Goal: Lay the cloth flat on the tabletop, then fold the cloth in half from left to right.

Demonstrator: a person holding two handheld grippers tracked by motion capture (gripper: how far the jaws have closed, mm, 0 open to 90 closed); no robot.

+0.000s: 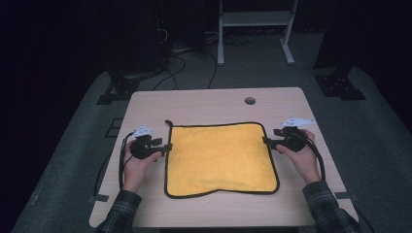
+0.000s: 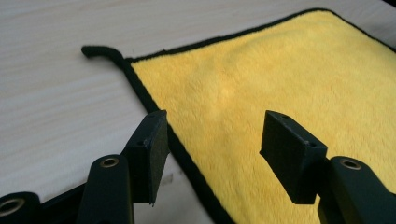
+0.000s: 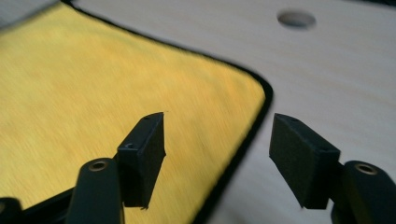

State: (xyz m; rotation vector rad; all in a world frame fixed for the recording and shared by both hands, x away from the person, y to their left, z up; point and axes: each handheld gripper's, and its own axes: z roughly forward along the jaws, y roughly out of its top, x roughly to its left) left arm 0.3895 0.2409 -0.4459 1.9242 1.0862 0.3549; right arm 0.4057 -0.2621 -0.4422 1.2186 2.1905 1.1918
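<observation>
Plaid sleeves, lower frame of high view: one forearm each side. Left gripper: centre-left, at left hem of yellow cloth; jaws parted, nothing pinched, black hem running between them. Right gripper: centre-right, at cloth's right edge; jaws apart, hem between, nothing clamped. Cloth: flat, spread, mid-table. Hanging loop: cloth's upper-left corner. Round hole: tabletop, upper centre.

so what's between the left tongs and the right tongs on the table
The yellow cloth lies flat between the left tongs and right tongs, seen in the high view.
</observation>
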